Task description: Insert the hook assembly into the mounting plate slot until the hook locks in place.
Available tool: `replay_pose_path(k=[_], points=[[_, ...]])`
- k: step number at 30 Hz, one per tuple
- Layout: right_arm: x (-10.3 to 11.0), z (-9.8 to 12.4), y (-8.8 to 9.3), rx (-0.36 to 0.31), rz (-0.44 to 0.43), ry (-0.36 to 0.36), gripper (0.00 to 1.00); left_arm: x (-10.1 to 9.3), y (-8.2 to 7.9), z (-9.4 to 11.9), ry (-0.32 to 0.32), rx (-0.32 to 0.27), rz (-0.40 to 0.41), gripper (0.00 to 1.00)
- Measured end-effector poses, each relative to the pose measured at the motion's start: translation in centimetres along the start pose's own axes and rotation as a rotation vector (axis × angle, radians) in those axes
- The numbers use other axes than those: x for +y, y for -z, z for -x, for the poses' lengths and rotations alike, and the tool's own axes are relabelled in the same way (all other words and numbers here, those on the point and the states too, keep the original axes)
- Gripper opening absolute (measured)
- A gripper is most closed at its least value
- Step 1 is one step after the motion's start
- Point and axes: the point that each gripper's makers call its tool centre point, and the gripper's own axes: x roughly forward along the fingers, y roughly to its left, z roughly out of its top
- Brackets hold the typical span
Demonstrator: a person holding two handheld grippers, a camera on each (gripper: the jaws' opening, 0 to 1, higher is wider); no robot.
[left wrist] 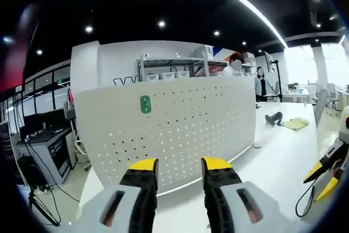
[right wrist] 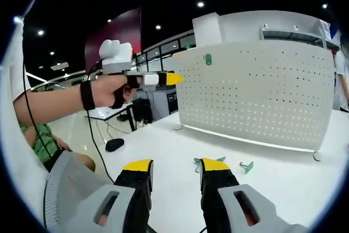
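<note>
Left view: left claw (left wrist: 179,168) jaws apart, empty; pegboard (left wrist: 163,126) straight ahead, one green hook (left wrist: 145,104) already on it (up-left of jaws).
Right view: right claw (right wrist: 175,168) apart, empty; loose hooks (right wrist: 246,166) on table (right wrist: 283,189) just beyond the tips.
Progress: early, nothing picked up yet; grab & insert remain.

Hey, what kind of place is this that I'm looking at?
Probably an open-plan office or lab workspace. A white pegboard stands on a white table, shelving rises behind it, and people stand among more desks under recessed ceiling lights.
</note>
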Motion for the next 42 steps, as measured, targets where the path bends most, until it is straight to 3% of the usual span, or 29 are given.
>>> replay_pose_path(k=[15, 19, 22, 37, 42], points=[[-1.6, -0.2, 0.3, 0.015, -0.035, 0.048, 0.34, -3.2, 5.2, -1.7, 0.178, 0.11, -0.003, 0.34], [-1.7, -0.1, 1.0, 0.064, 0.003, 0.066, 0.34, -4.1, 6.4, -2.1, 0.235, 0.134, 0.015, 0.33], [-1.7, -0.1, 0.8, 0.034, -0.07, 0.061, 0.34, -4.8, 7.6, -2.2, 0.269, 0.157, 0.019, 0.33], [-1.9, 0.1, 0.6, 0.036, -0.057, 0.082, 0.35, -6.3, 13.2, -2.0, 0.375, 0.291, -0.017, 0.37], [-1.9, 0.3, 0.8, 0.034, -0.069, 0.094, 0.35, -7.1, 15.0, -1.9, 0.424, 0.333, 0.023, 0.37]])
